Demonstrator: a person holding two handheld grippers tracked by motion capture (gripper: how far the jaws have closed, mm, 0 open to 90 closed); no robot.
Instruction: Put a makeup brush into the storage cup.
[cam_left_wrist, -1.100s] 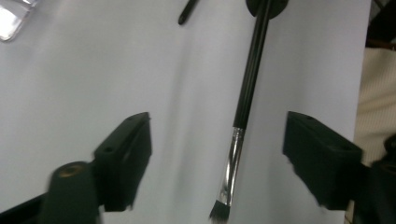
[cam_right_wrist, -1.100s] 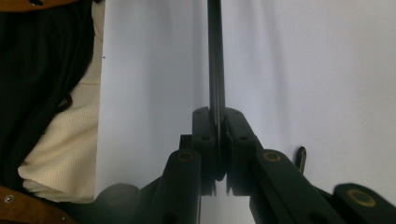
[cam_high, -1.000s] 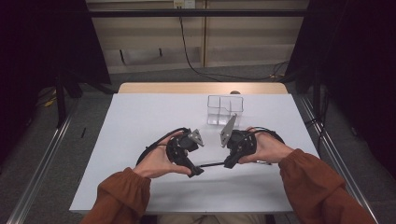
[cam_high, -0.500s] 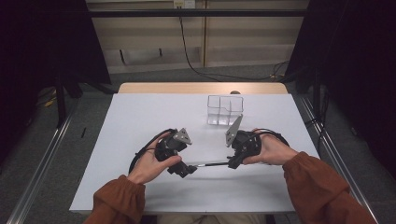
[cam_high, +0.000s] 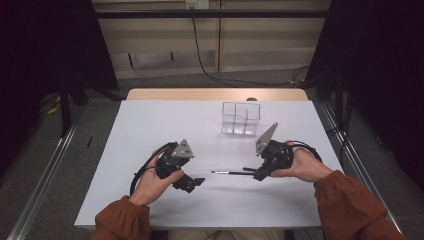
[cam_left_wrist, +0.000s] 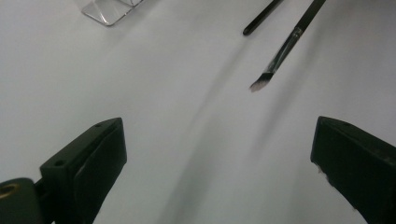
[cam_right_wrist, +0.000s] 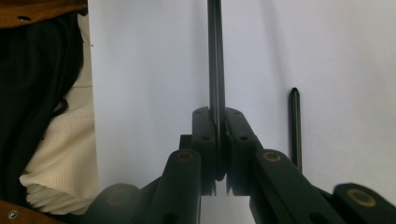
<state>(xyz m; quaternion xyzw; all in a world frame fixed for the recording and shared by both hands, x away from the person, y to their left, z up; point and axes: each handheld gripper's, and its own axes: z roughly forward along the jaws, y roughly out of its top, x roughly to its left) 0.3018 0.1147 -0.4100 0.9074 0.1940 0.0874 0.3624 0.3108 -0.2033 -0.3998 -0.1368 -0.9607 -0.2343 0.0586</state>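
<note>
right gripper (cam_high: 256, 174) clamps brush (cam_high: 231, 172)

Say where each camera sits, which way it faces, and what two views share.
High view: above the table, looking forward and down; both forearms, left gripper, right gripper.
Left gripper view: on the left gripper, facing the brush; jaws wide apart.
Right gripper view: on the right gripper, jaws shut on the brush; a sleeve shows.
Shared: the brush and the clear holder.

The left gripper (cam_high: 197, 182) lies low near the table's front edge, its jaws just opened wide with nothing between them. The right gripper (cam_high: 252, 175), toward the right edge, points left, jaws pinched together.
</note>
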